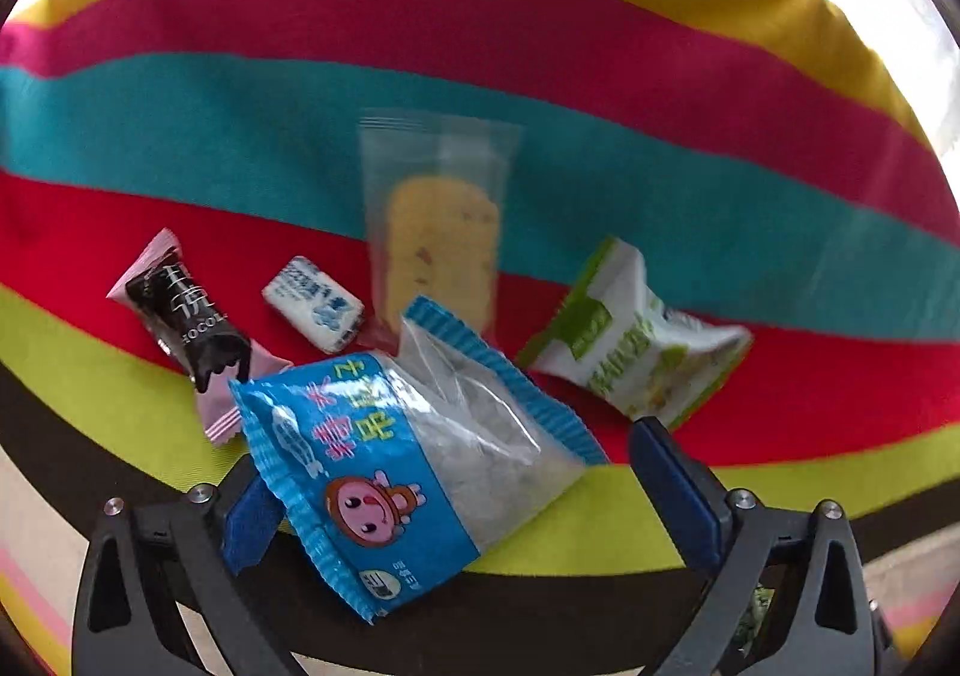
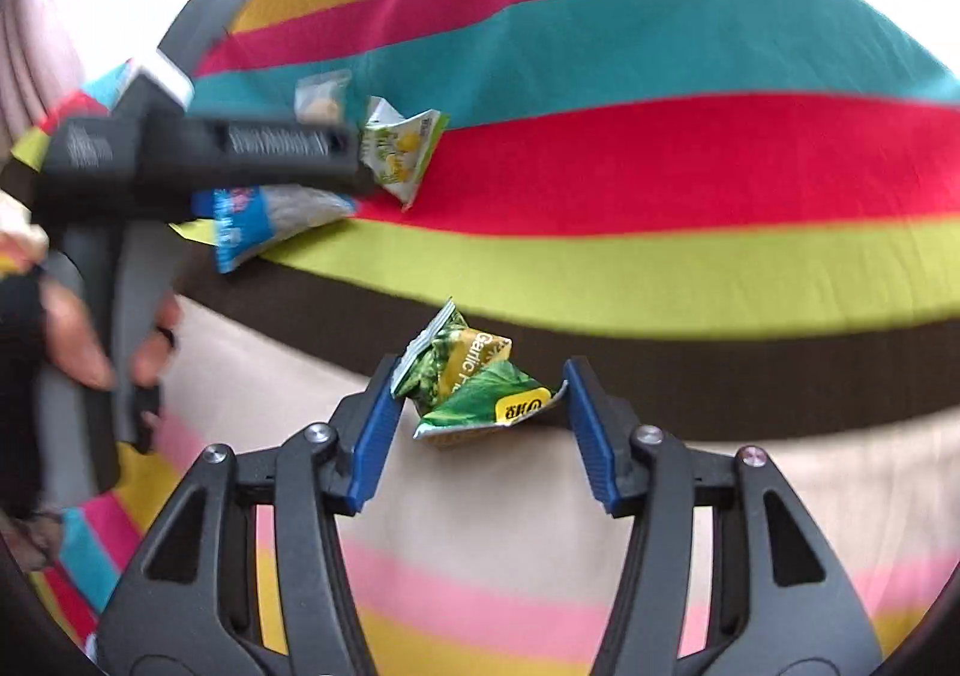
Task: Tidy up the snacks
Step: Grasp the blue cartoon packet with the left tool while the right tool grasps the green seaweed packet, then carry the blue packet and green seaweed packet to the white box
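The right gripper (image 2: 480, 424) brackets a crumpled green garlic snack packet (image 2: 474, 388). Its blue pads (image 2: 375, 436) stand a little apart: the left pad meets the packet's crimped edge, the right one seems just at the torn corner, and I cannot tell whether they truly pinch it. The packet sits between the fingertips, over the dark band of the striped cloth (image 2: 660, 160), its long axis running roughly across the jaws.

The left gripper (image 1: 456, 490) is spread wide. A blue-and-clear rice snack bag (image 1: 408, 472) lies between its fingers, resting against the left one and clear of the right, long axis slanting from near-left to far-right.

Beyond it lie a chocolate bar in black-and-pink wrap (image 1: 186, 328), a small white candy (image 1: 315, 304), a clear-wrapped yellow biscuit (image 1: 438, 232) and a green-and-white pouch (image 1: 636, 340), well apart from the right gripper's packet.

Only the left view shows the chocolate and candy; only the right view shows the garlic packet and the person's hand (image 2: 78, 340) on the left tool's handle.
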A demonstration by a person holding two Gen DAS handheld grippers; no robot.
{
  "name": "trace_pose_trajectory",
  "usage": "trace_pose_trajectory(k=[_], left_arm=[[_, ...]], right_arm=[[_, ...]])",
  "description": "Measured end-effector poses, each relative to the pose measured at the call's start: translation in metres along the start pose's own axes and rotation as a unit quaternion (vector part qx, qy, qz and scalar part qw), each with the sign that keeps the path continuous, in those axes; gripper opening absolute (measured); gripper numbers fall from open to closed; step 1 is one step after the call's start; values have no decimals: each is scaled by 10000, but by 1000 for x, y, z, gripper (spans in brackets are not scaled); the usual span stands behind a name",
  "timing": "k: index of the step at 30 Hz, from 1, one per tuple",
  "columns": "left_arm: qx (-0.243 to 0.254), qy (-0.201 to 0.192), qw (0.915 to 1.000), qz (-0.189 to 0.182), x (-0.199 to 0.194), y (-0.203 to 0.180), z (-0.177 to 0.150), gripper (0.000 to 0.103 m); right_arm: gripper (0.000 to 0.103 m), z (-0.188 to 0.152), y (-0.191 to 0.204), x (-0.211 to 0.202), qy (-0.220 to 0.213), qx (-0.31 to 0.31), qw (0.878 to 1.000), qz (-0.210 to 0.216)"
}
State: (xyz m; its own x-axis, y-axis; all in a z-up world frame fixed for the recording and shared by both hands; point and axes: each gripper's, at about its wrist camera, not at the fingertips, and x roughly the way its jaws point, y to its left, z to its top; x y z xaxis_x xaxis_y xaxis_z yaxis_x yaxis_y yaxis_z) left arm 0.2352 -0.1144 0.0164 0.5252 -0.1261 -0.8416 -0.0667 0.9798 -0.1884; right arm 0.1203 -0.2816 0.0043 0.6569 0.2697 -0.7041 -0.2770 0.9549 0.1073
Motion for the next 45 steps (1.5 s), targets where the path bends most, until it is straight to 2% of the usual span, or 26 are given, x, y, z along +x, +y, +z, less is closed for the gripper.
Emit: trace_pose_trajectory(k=[1,3,4,7,12,23,31,33,35,36,37,38,39,41,43,45], left_arm=[[40,-226,9997,-80,-9,4,-8,62],[-94,-232,9972,-709,-24,23,-22,49],[-224,-268,9964,-779,-34,33,-29,45],[-279,-478,9946,-878,-69,60,-57,40],[-292,-525,9932,-999,-112,93,-97,37],[-178,-481,9933,-1039,-161,132,-170,36],[-231,-468,9912,-1220,-184,156,-195,33],[-356,-290,9908,-1274,-182,162,-196,34],[-443,89,9924,-1148,-169,167,-194,48],[-499,215,9937,-985,-161,169,-191,63],[-565,194,9943,-888,-157,173,-191,72],[-571,20,9944,-894,-155,174,-188,75],[-522,-31,9955,-796,-151,174,-184,83],[-306,-142,9974,-644,-143,167,-176,86],[37,-41,9986,-523,-139,156,-171,86],[362,65,9970,-677,-140,147,-174,82]], right_arm=[[58,-6,1,-7,-28,98,9999,25],[58,-18,6,-22,-87,208,9997,47],[58,-23,8,-28,-115,252,9996,58],[58,-39,21,-43,-133,303,9994,103],[58,-62,43,-57,-64,414,9990,139],[58,-103,72,-102,-121,499,9987,30],[58,-113,102,-127,-213,329,9992,52],[58,-115,108,-130,-230,303,9993,69],[58,-118,112,-134,-239,320,9992,73],[58,-119,114,-135,-237,334,9991,74],[58,-120,115,-138,-238,347,9991,71],[58,-121,116,-140,-245,347,9991,70],[58,-121,117,-143,-257,330,9991,62],[58,-122,119,-149,-283,298,9992,18],[58,-123,119,-156,-319,304,9990,-6],[58,-123,119,-161,-352,304,9989,-36]])
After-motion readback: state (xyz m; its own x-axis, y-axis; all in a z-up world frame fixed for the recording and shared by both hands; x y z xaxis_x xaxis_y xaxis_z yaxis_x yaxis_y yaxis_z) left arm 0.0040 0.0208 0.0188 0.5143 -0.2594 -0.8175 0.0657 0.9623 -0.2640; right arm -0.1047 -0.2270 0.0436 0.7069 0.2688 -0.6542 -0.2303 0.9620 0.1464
